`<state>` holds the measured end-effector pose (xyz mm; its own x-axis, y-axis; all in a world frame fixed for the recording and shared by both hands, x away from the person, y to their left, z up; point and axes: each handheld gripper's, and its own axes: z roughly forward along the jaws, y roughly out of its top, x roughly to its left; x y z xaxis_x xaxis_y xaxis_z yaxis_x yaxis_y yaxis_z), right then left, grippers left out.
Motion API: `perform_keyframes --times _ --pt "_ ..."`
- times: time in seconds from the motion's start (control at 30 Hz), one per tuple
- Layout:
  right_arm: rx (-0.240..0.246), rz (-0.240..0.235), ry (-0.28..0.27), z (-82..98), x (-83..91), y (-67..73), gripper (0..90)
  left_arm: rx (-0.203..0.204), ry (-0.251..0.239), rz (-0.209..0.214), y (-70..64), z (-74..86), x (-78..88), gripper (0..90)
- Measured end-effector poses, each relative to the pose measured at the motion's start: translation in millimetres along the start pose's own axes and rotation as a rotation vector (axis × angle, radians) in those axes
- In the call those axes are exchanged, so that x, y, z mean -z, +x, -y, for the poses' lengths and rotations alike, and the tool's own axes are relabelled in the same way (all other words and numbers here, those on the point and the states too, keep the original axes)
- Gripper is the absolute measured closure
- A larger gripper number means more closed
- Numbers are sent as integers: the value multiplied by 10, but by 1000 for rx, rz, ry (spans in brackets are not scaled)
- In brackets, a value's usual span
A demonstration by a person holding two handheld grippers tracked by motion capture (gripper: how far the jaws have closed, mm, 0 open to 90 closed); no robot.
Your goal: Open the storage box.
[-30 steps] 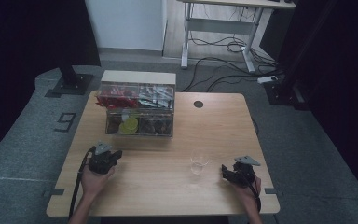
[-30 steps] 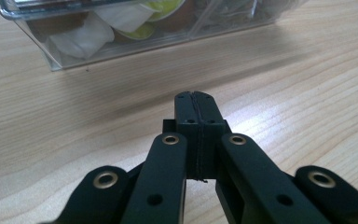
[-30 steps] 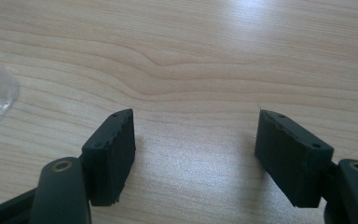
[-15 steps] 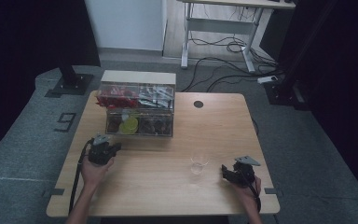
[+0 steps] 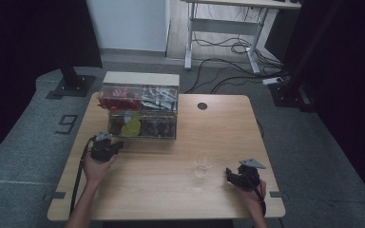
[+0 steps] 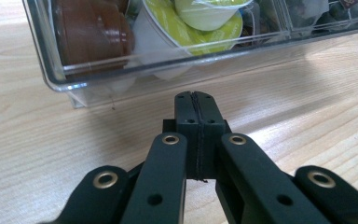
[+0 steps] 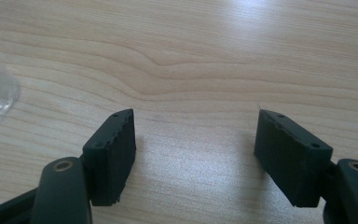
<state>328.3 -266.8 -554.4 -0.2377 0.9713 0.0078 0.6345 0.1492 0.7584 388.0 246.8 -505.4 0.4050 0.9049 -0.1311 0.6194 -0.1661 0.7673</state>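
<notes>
Left gripper [image 5: 105, 148] just near of the clear organizer box [image 5: 142, 124], far-left on the table [image 5: 180, 199]; fingers [image 6: 186, 109] pressed together, empty. Yellow-lidded cup [image 6: 205, 14] inside, straight ahead. Right gripper [image 5: 243, 176] near-right, fingers [image 7: 114, 149] wide apart, empty, beside clear cup [image 5: 203, 167]

The left gripper [image 5: 108, 148] has moved up the table toward the clear organizer box [image 5: 142, 124], now near it.

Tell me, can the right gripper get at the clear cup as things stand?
Probably yes. The right gripper is open, with its jaws empty, and only bare table lies between it and the clear cup, which stands alone beside it.
</notes>
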Motion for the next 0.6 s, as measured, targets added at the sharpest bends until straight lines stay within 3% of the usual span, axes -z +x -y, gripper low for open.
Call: perform_keyframes --times 0.6 --pt "0 1 0 0 0 -1 291 12 -13 -19 87 -86 2 900"
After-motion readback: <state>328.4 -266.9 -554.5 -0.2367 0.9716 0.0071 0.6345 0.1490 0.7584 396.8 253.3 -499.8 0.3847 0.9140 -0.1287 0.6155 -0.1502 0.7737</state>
